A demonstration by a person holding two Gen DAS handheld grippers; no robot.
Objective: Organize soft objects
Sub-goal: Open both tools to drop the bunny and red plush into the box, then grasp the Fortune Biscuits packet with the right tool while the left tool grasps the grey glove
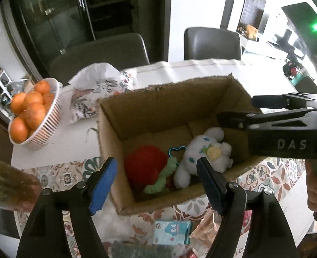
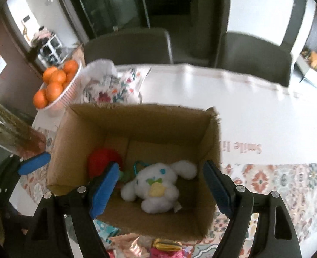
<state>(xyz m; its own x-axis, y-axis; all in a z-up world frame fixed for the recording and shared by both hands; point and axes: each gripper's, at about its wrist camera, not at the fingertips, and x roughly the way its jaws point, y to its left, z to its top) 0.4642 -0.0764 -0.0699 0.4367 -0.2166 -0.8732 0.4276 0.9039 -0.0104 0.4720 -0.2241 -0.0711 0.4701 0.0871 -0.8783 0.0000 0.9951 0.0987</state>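
An open cardboard box stands on the table. Inside lie a white plush dog, a red soft ball and a green knitted piece. My left gripper is open and empty, hovering over the box's near edge. My right gripper is open and empty above the plush; in the left wrist view it reaches in from the right, over the box's right wall.
A white basket of oranges and a floral cloth sit behind the box on the left. A vase with grass stands left. Small packets lie before the box. Two chairs stand behind the table.
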